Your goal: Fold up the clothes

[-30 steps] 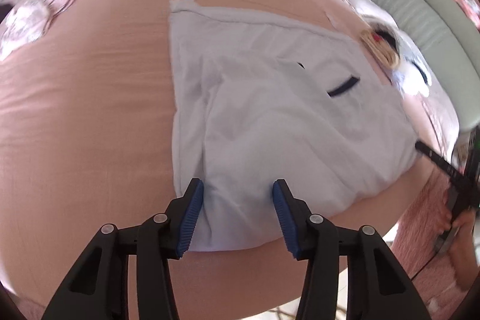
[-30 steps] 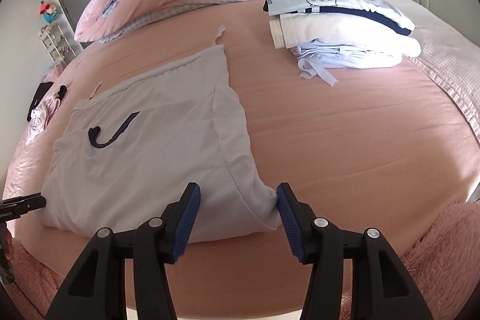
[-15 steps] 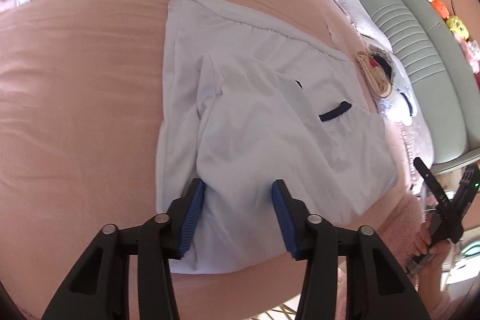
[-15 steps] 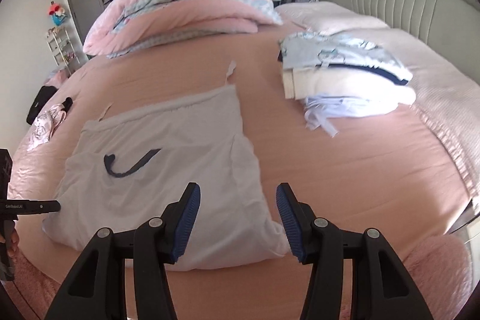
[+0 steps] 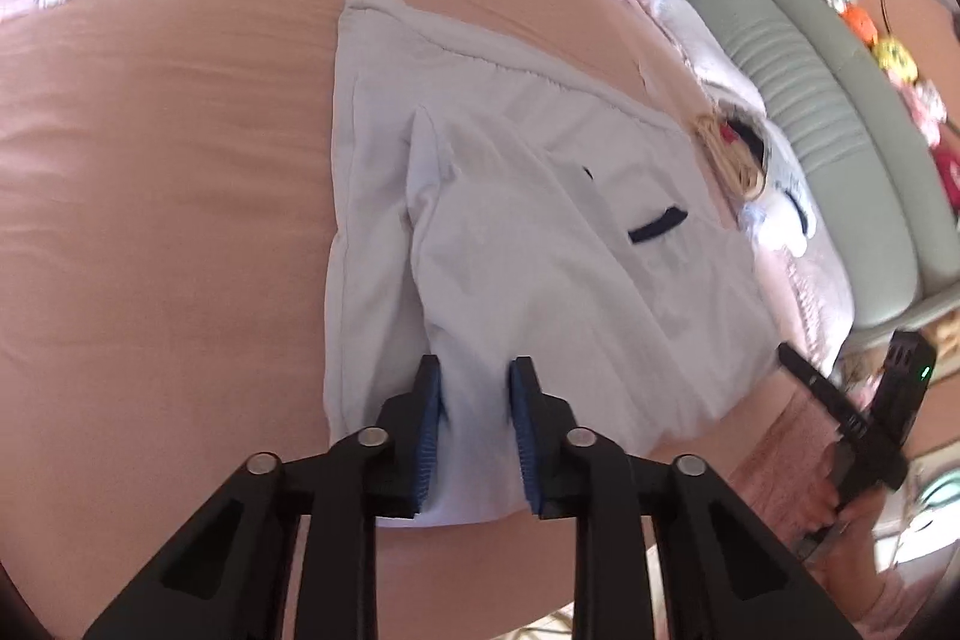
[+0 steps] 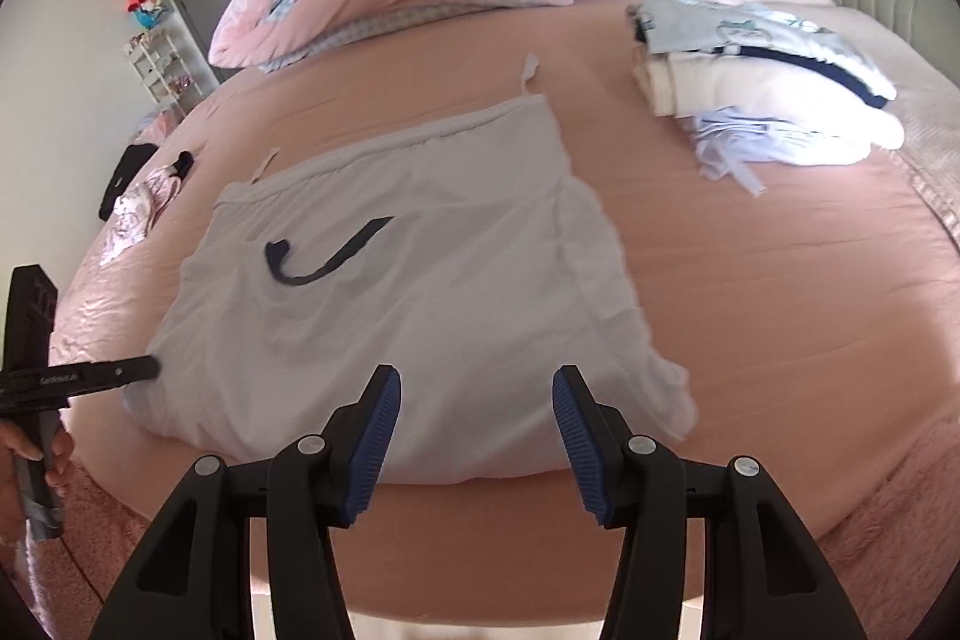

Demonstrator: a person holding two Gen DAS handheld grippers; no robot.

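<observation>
The white garment (image 6: 414,280) lies half-folded near the bed's (image 6: 780,280) front edge, its hem between the narrowed jaws of the left gripper (image 5: 474,430), grip unconfirmed, while the right gripper (image 6: 477,436) hovers open, apparently ready to assist.

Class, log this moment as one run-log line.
garment: white shorts flat on bed | left gripper: closing on hem | right gripper: open, hovering

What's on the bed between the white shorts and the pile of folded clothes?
Nothing. In the right wrist view, only bare pink sheet lies between the shorts and the folded pile.
</observation>
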